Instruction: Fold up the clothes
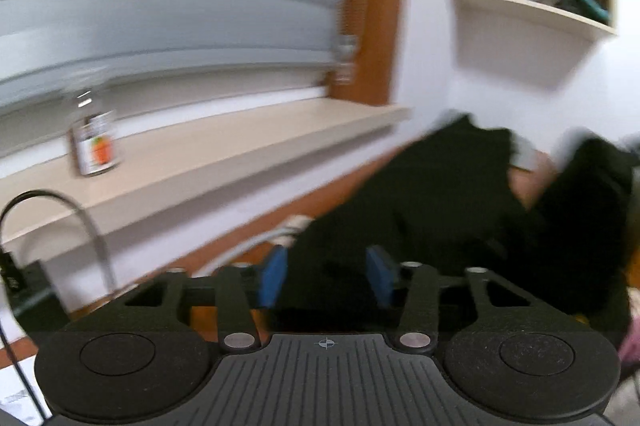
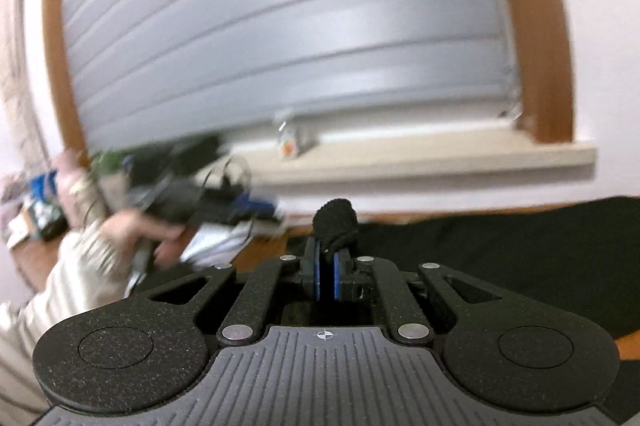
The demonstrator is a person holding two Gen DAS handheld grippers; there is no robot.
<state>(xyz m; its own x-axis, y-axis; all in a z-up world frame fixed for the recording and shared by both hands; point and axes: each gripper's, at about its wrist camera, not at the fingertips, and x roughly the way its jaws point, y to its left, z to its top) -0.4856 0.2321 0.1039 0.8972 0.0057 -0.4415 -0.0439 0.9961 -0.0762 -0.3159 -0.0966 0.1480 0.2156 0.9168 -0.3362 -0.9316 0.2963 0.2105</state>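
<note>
Ahead of me a grey slatted shutter (image 2: pixel 280 38) fills a brown wooden window frame (image 2: pixel 540 26). On the pale windowsill (image 1: pixel 224 154) stands a small jar (image 1: pixel 94 142) with an orange-marked label. A wall shelf (image 1: pixel 536 6) holds blurred clutter.

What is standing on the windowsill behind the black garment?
One jar with an orange picture on its label stands on the windowsill, blurred. The black garment covers the desk below; what lies under it cannot be seen.
</note>
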